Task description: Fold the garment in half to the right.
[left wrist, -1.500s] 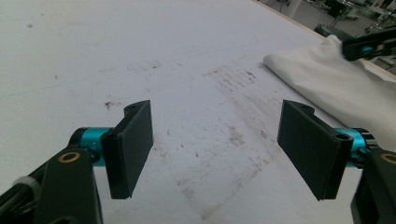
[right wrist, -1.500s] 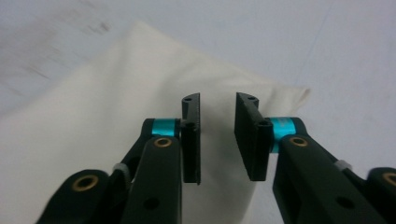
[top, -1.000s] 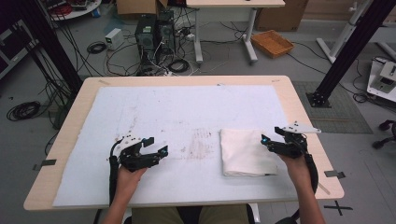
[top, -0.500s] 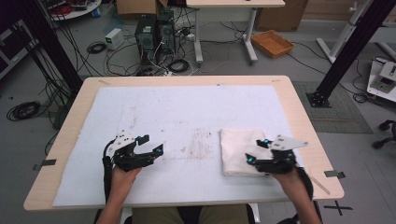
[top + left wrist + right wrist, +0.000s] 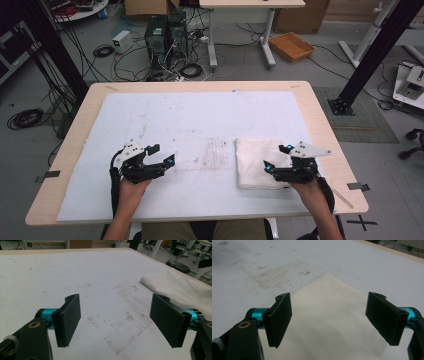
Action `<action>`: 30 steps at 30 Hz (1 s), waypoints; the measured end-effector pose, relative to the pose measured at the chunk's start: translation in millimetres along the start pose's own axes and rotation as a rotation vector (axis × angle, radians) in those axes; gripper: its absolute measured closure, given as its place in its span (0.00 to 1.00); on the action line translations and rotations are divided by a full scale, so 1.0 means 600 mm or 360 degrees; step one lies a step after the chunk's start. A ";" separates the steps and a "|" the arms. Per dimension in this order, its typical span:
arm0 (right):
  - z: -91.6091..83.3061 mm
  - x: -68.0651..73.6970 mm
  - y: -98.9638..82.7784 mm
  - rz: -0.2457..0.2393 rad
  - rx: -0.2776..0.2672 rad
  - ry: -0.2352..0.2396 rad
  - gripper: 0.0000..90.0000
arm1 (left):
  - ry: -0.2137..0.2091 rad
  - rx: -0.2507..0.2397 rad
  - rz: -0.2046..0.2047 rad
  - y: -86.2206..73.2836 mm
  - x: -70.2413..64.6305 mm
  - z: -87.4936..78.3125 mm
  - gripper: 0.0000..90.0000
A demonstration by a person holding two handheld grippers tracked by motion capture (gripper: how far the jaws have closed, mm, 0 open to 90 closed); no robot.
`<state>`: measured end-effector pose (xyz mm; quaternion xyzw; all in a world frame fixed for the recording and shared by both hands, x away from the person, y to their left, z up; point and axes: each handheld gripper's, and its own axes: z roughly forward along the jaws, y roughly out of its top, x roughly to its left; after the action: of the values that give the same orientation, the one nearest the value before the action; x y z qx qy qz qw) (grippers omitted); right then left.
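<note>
Both claws I hold wide: right gripper (image 5: pixel 276 157) over the folded cloth (image 5: pixel 255 161) lower right, left gripper (image 5: pixel 161 153) lower left.

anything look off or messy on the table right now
Only the white mat looks off: brownish smudges and streaks mark its middle, just left of the folded white cloth. The cloth lies flat and tidy. Both hand-held grippers, left and right, are open and hold nothing.

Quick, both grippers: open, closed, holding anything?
Left gripper: open, empty, over the white mat.
Right gripper: open, empty, over the folded cloth.
</note>
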<state>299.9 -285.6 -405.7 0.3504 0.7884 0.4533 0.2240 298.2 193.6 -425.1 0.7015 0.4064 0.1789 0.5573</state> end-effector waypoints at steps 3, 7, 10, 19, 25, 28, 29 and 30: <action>-0.013 -0.018 -0.004 0.0055 -0.0037 -0.0037 0.23 | -0.0001 0.0003 0.0003 -0.001 0.000 -0.001 0.28; -0.029 -0.033 -0.007 0.0087 -0.0057 -0.0071 0.23 | -0.0014 0.0002 0.0007 -0.002 -0.001 -0.001 0.28; -0.038 -0.039 -0.007 0.0115 -0.0074 -0.0085 0.23 | -0.0021 0.0007 0.0015 -0.004 -0.001 -0.003 0.28; -0.043 -0.041 -0.010 0.0122 -0.0085 -0.0094 0.23 | -0.0022 -0.0025 0.0022 -0.003 0.000 -0.009 0.28; -0.041 -0.040 -0.011 0.0126 -0.0084 -0.0085 0.23 | -0.0023 -0.0036 0.0019 -0.004 0.002 -0.011 0.28; -0.042 -0.038 -0.010 0.0117 -0.0088 -0.0083 0.23 | -0.0026 -0.0042 0.0016 -0.004 0.001 -0.012 0.28; -0.043 -0.038 -0.010 0.0118 -0.0093 -0.0086 0.23 | -0.0028 -0.0042 0.0014 -0.003 0.001 -0.012 0.28; -0.043 -0.038 -0.010 0.0117 -0.0095 -0.0085 0.23 | -0.0028 -0.0042 0.0016 -0.003 0.001 -0.012 0.28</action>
<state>295.1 -319.2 -397.3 0.3841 0.7549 0.4751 0.2385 292.7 199.1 -424.8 0.6977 0.3956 0.1808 0.5693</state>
